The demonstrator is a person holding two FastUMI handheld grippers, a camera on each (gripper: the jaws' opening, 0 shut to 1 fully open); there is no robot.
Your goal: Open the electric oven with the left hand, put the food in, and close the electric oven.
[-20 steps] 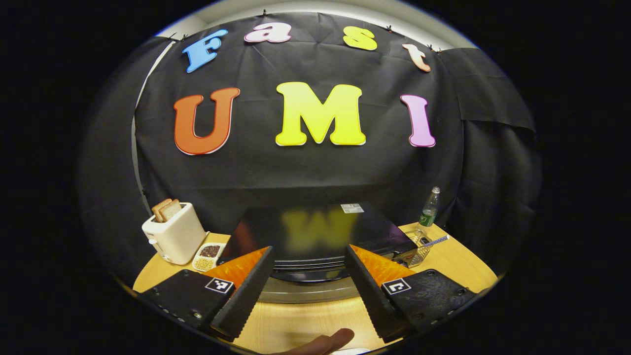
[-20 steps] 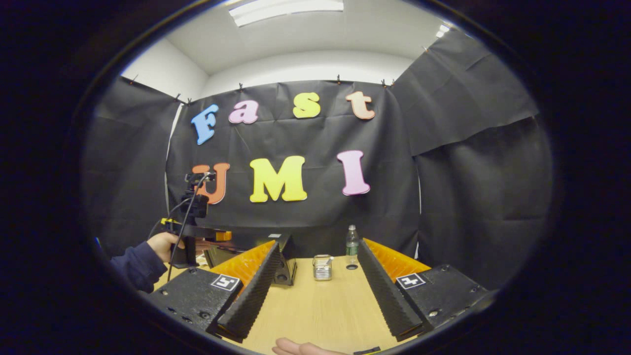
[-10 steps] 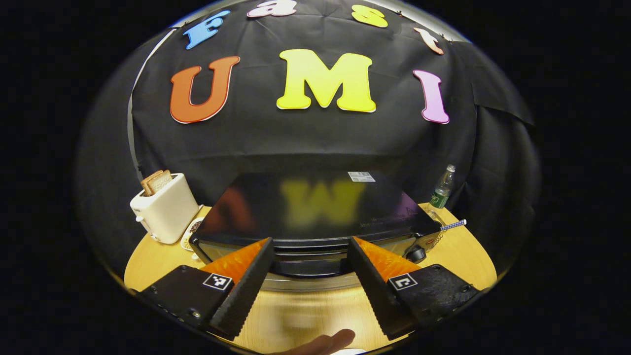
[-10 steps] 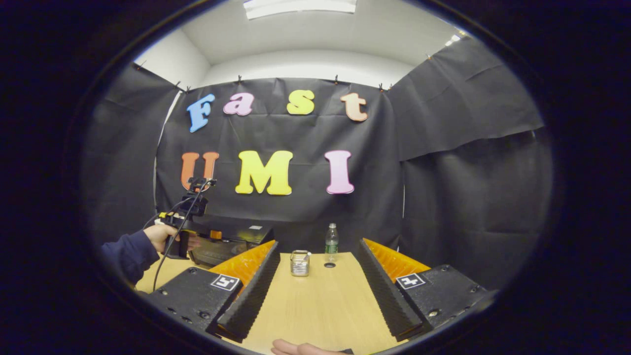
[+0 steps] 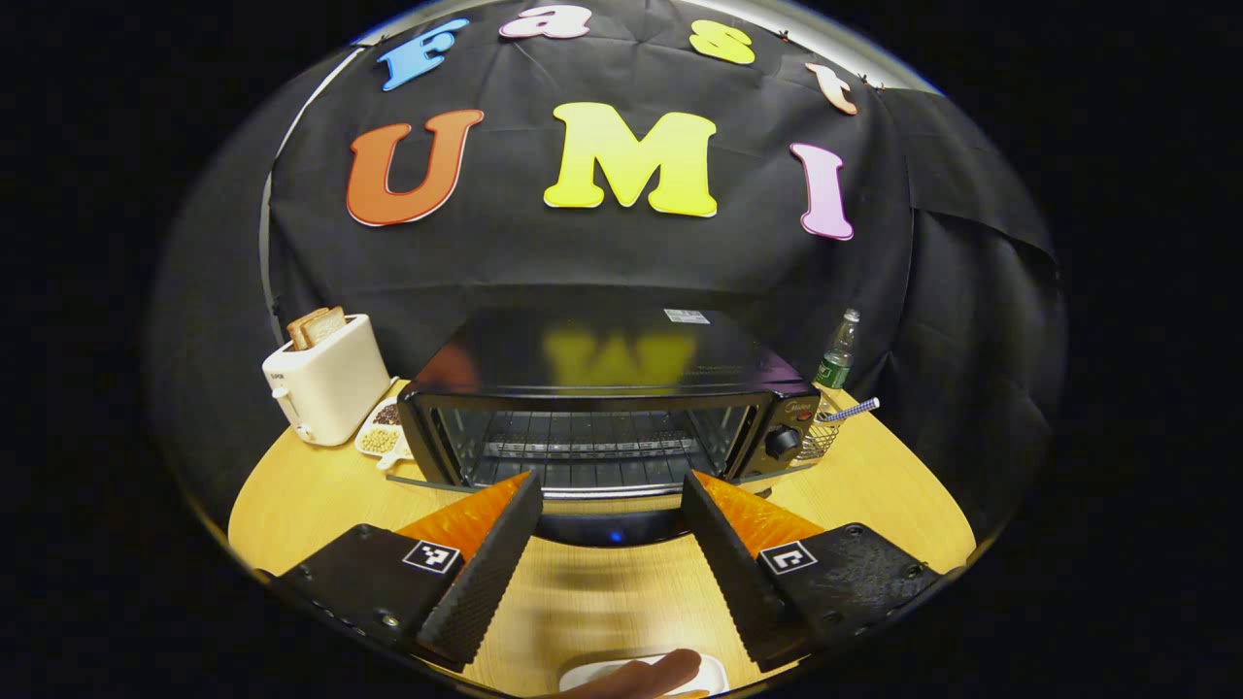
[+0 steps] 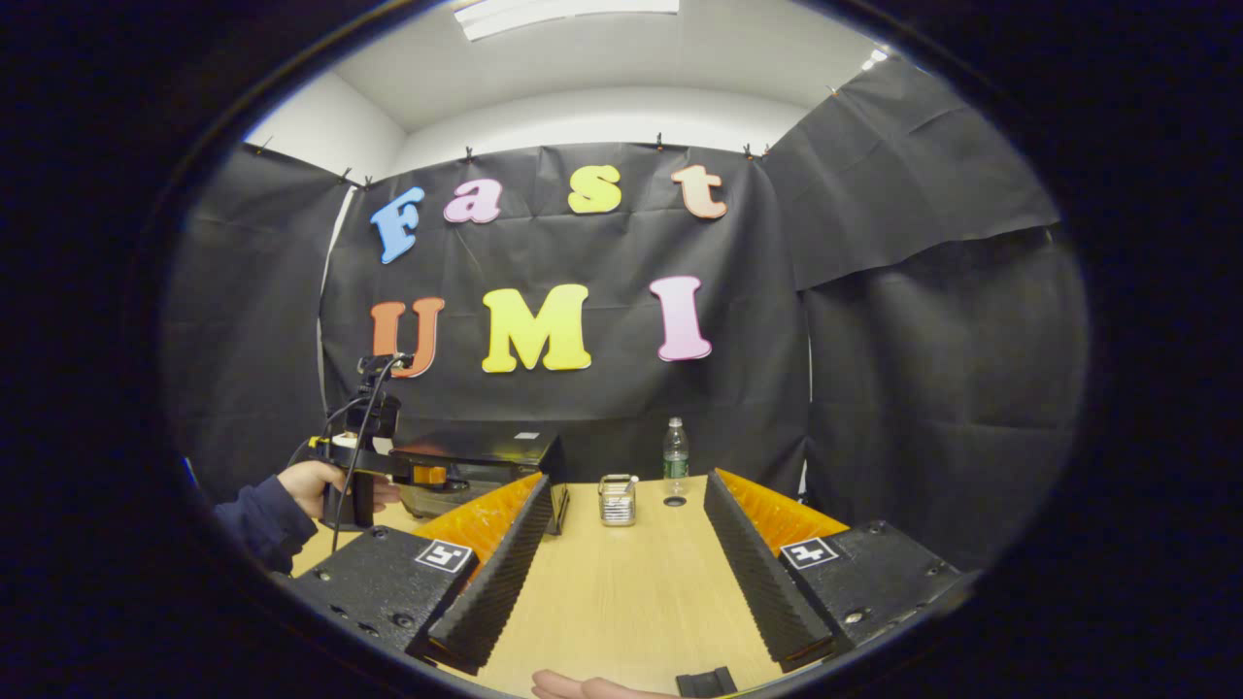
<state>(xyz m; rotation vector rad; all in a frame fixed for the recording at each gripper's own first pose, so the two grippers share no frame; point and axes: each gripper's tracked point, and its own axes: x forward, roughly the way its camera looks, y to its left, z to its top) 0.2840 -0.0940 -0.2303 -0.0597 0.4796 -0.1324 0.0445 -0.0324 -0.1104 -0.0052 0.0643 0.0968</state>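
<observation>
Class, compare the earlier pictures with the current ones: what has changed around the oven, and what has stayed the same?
The oven door, shut a second ago, now hangs open, exposing the racks. The left gripper has pulled back from it, fingers open and empty. A sausage on a plate has come into sight below it. The toaster, bottle and open right gripper stayed put.

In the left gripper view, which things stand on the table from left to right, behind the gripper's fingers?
Toaster with bread → small dish of beans → electric oven, door open → wire basket → green-labelled bottle.
</observation>
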